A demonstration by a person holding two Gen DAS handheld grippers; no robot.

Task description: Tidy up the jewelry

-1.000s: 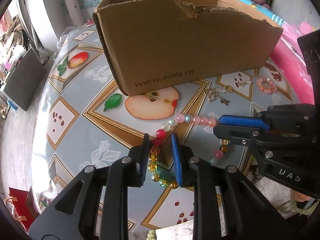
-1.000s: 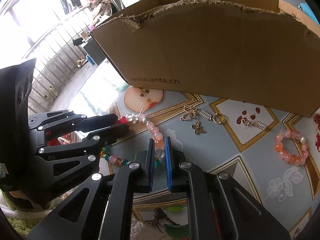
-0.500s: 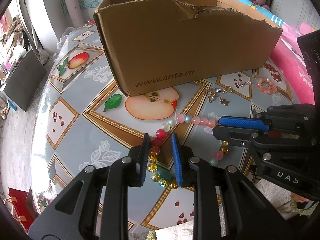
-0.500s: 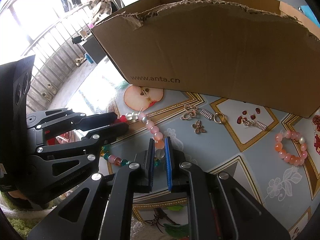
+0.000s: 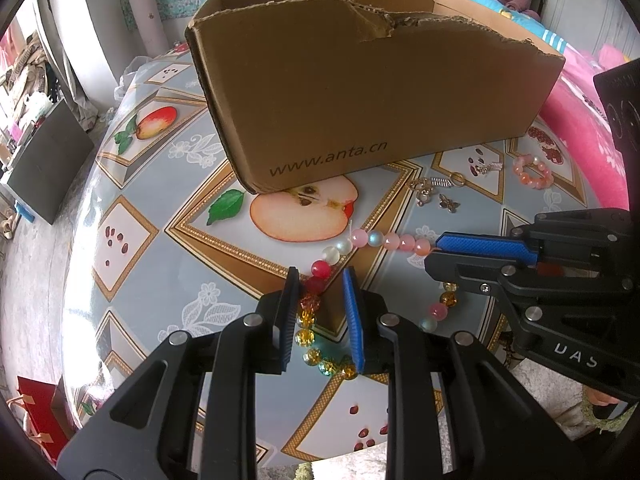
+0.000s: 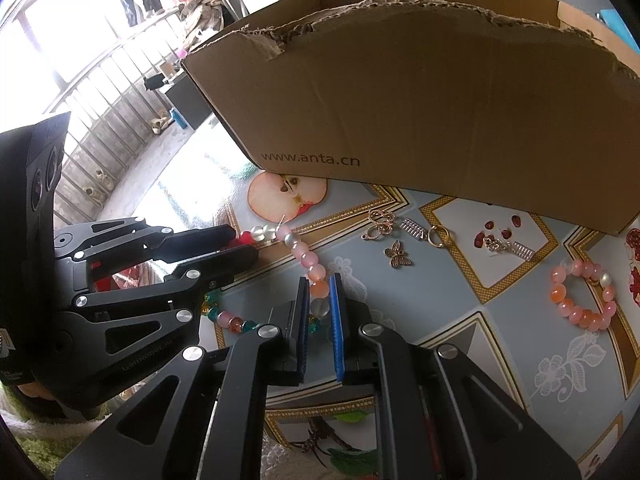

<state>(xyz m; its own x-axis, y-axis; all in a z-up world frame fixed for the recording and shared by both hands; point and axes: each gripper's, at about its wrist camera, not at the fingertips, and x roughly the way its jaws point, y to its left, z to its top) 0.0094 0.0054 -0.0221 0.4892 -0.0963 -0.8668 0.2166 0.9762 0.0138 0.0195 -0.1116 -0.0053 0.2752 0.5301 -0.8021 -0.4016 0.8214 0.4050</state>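
Note:
A long necklace [image 5: 400, 242] of pink, white, red, yellow and teal beads lies on the fruit-print table [image 5: 160, 200], in front of a torn cardboard box [image 5: 360, 100]. My left gripper [image 5: 321, 272] straddles its red beads with narrow jaws. The beads rest against the left pad, and a gap shows at the right pad. My right gripper [image 6: 320, 280] is shut on an orange bead of the necklace [image 6: 308, 258]. In the left wrist view the right gripper [image 5: 434, 252] comes in from the right. The left gripper [image 6: 245, 246] shows at the left of the right wrist view.
A pink bead bracelet [image 6: 580, 314] lies at the right. A butterfly charm [image 6: 398, 255], a gold ring clasp [image 6: 438, 236] and small metal pieces lie before the box [image 6: 440, 100]. The table's rounded edge drops off just behind both grippers.

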